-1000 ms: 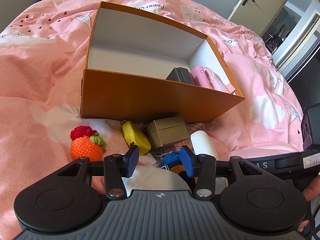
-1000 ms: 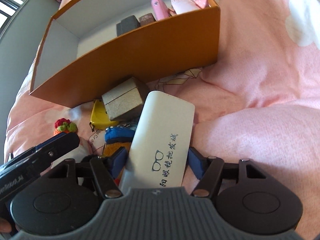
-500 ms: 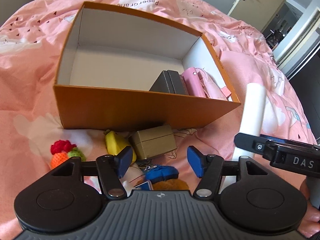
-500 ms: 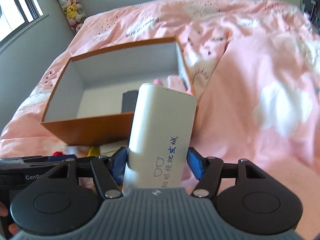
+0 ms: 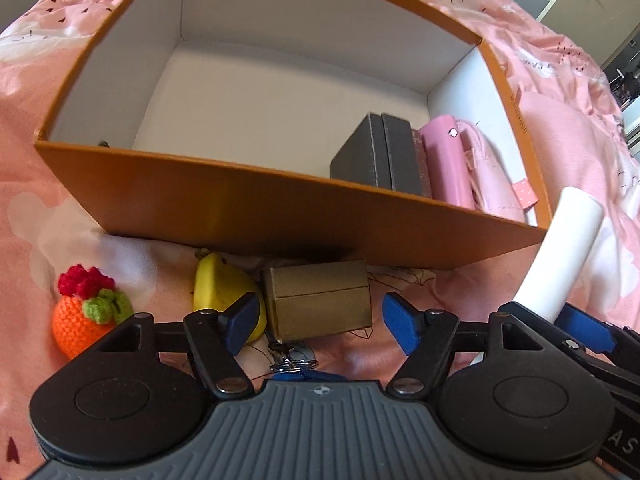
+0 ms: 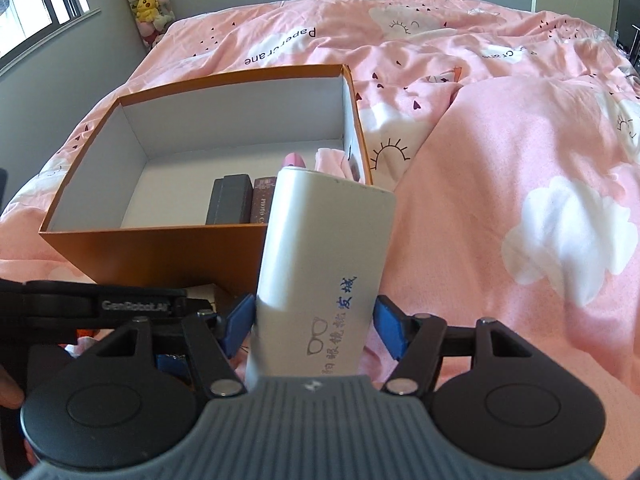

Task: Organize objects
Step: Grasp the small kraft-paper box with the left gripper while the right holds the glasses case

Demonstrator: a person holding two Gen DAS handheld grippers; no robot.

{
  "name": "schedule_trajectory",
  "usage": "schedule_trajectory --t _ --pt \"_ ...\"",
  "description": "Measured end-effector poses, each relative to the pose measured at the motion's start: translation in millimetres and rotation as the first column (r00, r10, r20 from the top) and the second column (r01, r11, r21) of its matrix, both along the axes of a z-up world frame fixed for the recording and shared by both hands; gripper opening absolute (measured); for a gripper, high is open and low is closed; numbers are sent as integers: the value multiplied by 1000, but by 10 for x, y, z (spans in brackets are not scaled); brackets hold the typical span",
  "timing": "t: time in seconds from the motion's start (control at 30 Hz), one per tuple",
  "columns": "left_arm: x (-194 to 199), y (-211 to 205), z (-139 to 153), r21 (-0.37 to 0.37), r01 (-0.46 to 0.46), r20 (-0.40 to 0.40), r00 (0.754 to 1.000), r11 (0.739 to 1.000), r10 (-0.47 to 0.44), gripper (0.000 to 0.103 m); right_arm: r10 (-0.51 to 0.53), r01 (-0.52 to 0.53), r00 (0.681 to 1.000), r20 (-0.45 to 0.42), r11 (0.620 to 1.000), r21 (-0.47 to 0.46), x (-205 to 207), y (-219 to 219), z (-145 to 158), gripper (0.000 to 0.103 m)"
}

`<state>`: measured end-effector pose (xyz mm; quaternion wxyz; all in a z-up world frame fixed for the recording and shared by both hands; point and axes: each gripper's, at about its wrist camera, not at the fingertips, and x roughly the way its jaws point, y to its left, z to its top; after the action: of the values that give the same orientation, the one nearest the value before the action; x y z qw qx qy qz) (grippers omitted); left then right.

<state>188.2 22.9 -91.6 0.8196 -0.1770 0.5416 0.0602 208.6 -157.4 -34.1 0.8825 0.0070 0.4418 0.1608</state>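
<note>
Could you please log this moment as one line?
right tool: holding white case | left tool: opening, nothing between jaws, over brown box | orange box: partly filled

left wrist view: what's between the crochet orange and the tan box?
The yellow banana-shaped item lies between the crochet orange and the tan box, on the pink bedspread; seen in the left wrist view.
</note>
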Motion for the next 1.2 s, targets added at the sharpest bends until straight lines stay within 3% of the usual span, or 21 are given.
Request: schedule_trajectory --t 0.17,0.43,0.7,1.0,1.2 --pt "52 -24 -133 7 -15 -42 999 1000 16 82 3 -3 1000 -5 1000 11 17 -9 -43 67" --pt "49 16 -178 -5 22 -51 998 1000 -22 72 20 -20 1000 15 1000 1 4 16 -78 66" --pt "-201 93 58 -28 87 9 996 996 -86 71 149 -135 982 113 983 -121 -97 125 111 66" --pt "-527 282 737 -42 181 139 975 983 -173 71 358 -300 910 211 917 -264 -192 203 520 66" --pt "-374 210 1214 -1 223 224 950 975 -217 71 529 -397 802 278 818 -416 -152 355 792 66"
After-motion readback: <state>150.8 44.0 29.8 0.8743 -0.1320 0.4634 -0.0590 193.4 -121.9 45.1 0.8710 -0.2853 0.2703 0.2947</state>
